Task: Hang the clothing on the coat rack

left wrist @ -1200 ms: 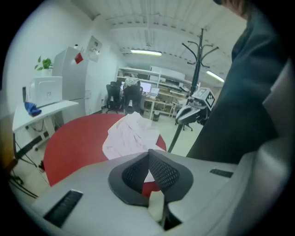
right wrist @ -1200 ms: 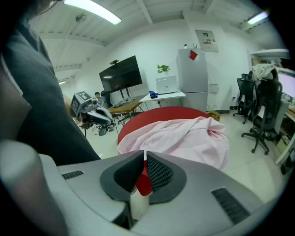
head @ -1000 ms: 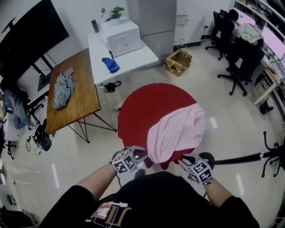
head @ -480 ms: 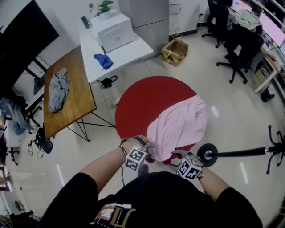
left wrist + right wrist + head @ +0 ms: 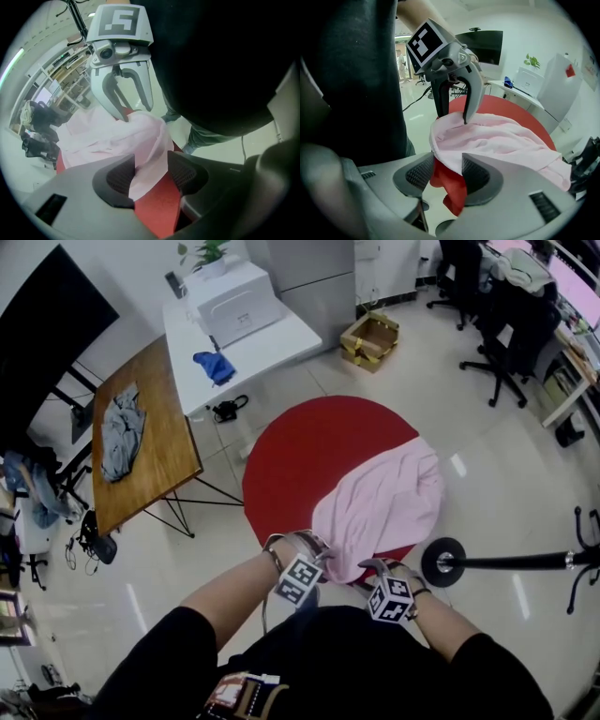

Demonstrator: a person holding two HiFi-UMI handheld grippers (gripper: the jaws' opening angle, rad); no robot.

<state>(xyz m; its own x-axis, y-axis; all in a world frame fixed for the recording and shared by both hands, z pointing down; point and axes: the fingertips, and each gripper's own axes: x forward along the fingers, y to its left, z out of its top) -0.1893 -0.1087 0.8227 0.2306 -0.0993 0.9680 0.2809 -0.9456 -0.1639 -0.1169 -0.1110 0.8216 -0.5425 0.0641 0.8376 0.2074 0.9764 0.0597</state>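
At the near rim of the round red counter (image 5: pixel 309 442), the pink garment (image 5: pixel 384 502) lies heaped, near the coat rack (image 5: pixel 511 562). Grasping looks like the step in hand. The left tool (image 5: pixel 151 174) gapes wide around a fold, and the right tool (image 5: pixel 443 174) is closing on the hem with red cloth (image 5: pixel 449 190) beneath it. Next, both must pinch only the garment, then lift.

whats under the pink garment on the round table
The red table top runs under the pink garment. Whether anything else lies beneath cannot be seen; the fabric hides it.
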